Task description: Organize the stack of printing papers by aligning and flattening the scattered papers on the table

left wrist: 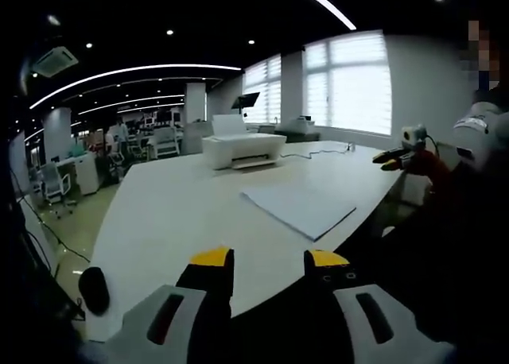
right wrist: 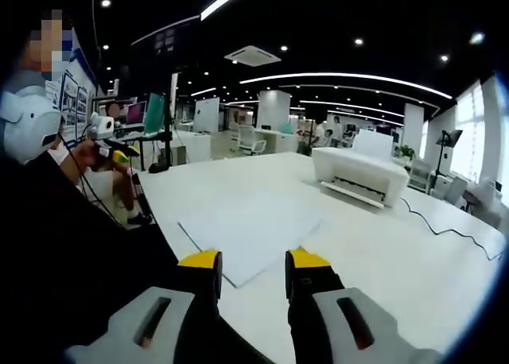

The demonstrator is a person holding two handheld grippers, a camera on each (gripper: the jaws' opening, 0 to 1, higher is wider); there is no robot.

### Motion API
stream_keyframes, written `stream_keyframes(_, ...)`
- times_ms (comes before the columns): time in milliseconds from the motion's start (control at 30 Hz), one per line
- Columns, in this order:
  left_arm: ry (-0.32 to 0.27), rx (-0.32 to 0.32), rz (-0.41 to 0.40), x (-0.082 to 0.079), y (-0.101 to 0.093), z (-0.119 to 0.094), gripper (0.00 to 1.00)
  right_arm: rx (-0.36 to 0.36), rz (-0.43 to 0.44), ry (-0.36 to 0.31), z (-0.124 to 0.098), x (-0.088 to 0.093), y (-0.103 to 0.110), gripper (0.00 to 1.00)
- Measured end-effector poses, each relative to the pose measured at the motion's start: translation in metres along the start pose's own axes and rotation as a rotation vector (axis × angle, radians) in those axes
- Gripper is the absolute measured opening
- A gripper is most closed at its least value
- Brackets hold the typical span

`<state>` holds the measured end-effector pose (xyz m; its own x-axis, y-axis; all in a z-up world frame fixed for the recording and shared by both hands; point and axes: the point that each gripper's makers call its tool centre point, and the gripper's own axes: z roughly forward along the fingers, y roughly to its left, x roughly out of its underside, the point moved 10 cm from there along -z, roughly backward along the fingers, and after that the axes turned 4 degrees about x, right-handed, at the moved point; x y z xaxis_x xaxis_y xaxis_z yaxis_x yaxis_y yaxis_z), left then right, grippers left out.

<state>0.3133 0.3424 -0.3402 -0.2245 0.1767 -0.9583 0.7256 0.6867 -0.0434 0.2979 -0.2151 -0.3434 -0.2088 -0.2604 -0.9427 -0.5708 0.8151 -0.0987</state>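
A flat stack of white printing papers lies on the large white table, near the edge where a person stands. In the right gripper view the papers spread just beyond my right gripper, which hovers open above their near corner with nothing between its yellow tips. Farther back, over the table's near edge, my left gripper is also open and empty. Each gripper is visible from the other side: the right gripper in a hand, and the left gripper.
A white printer stands at the table's far end, printer, with a black cable trailing across the tabletop. A dark rounded object sits by the table corner. The person's dark sleeve is close on the left. Office desks and chairs fill the background.
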Motion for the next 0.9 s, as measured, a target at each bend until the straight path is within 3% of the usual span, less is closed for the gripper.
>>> stream_keyframes(900, -0.016, -0.02, 0.016, -0.007, 0.0012, -0.0072, 0.4, 0.011, -0.011, 0.002, -0.0007, -0.004, 0.001, 0.28)
